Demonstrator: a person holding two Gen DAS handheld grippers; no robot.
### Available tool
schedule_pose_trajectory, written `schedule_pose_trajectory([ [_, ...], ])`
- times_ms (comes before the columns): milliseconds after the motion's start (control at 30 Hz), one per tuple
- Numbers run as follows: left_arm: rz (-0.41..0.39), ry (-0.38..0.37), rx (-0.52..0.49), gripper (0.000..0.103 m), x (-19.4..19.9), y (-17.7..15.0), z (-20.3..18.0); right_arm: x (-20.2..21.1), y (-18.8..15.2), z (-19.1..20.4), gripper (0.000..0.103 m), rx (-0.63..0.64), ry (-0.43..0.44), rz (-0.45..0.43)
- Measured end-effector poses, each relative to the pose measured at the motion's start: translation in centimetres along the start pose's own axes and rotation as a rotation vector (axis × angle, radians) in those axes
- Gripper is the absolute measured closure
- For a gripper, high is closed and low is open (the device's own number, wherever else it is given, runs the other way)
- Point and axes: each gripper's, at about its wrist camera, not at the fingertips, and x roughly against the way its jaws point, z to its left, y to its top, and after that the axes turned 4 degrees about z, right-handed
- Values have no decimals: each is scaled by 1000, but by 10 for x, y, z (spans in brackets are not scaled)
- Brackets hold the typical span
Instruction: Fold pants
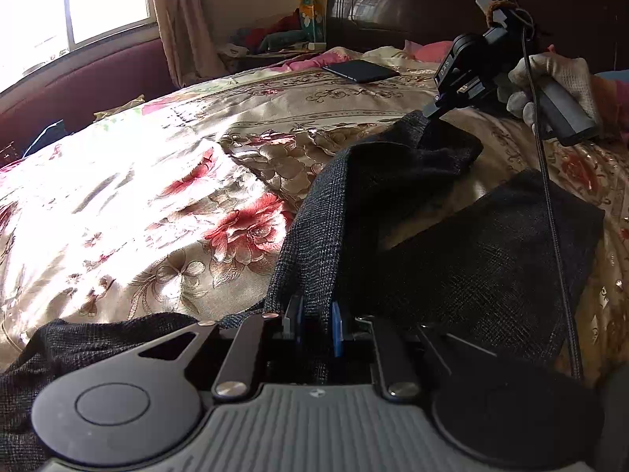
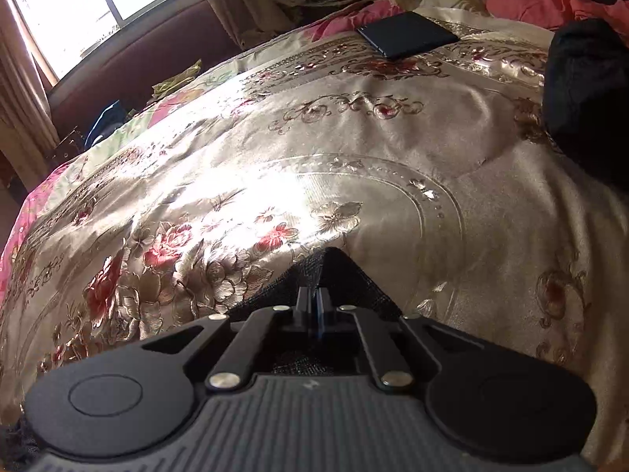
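Observation:
Dark grey woven pants (image 1: 491,259) lie partly folded on the floral bedspread (image 1: 157,196). At the bottom of the left wrist view my left gripper (image 1: 316,324) is shut on a lifted edge of the pants, and the cloth rises away from its blue pads. Farther off, a gloved hand (image 1: 550,78) holds my right gripper (image 1: 430,112), whose tips pinch the far corner of the pants. In the right wrist view the right gripper (image 2: 314,299) is shut on a pointed fold of the pants (image 2: 334,267) over the bedspread (image 2: 354,157).
A flat black device (image 1: 361,70) (image 2: 407,35) lies near the head of the bed. Pink pillows (image 2: 542,0) and a dark headboard (image 1: 393,0) are behind it. A black bundle (image 2: 585,98) sits at the right. A cable (image 1: 550,216) hangs over the pants. A window (image 1: 78,0) is on the left.

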Motion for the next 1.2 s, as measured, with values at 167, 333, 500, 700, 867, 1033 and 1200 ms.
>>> schedule_pose_trajectory([
  [167,7,-6,2,74,-1,1,-1,-11,3,-2,82,32,-18,45],
  [333,10,-4,18,73,-8,4,2,-27,-1,1,92,64,-52,63],
  [500,9,13,15,73,-4,7,4,13,-3,5,100,32,61,-33],
  [700,-46,52,-13,73,29,18,0,131,5,-2,101,-31,258,-265],
  [867,-117,8,-73,73,65,17,-25,210,-44,-30,101,5,246,-360],
  [1033,-10,-66,-163,73,54,-4,-61,165,-109,-107,94,-160,6,-179],
  [1200,68,-79,-193,71,54,-25,-77,148,-173,-136,92,-379,142,-120],
])
